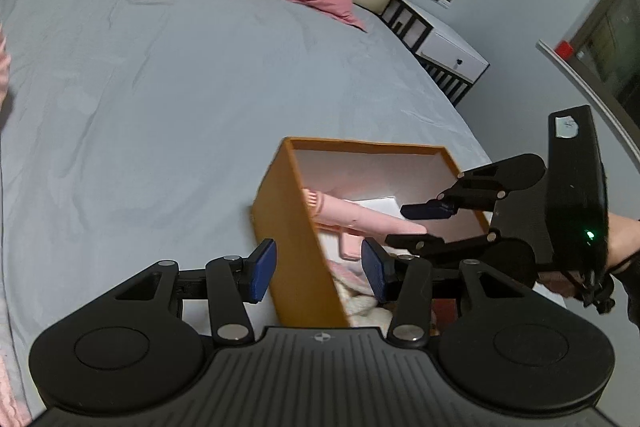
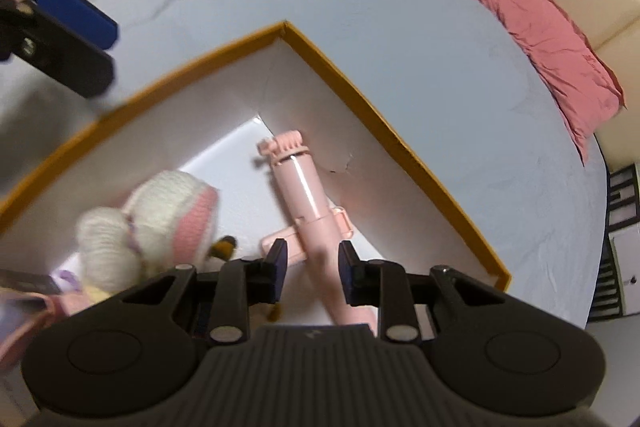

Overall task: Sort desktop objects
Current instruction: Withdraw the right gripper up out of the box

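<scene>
In the left wrist view, near the bed's right edge, the orange box stands open-topped on the grey sheet. The left gripper straddles the box's near left wall, one blue pad outside it, the other inside, and the jaws stand open with neither pad pressing on the cardboard as far as I can see. The right gripper reaches in over the box's right wall, the pink handheld fan lying between its jaws. The fan's long axis runs from the box's left wall toward that gripper, head end away from it.

In the right wrist view, inside the box, the fan lies on the white floor along the right-hand wall, its head toward the far corner and its handle running back between the right gripper's pads. The jaws stand partly open; a gap shows at each side of the handle, so I judge it not clamped. A white-and-pink knitted toy lies just left of the fan. The right hand is plainly the nearer one to the fan.
</scene>
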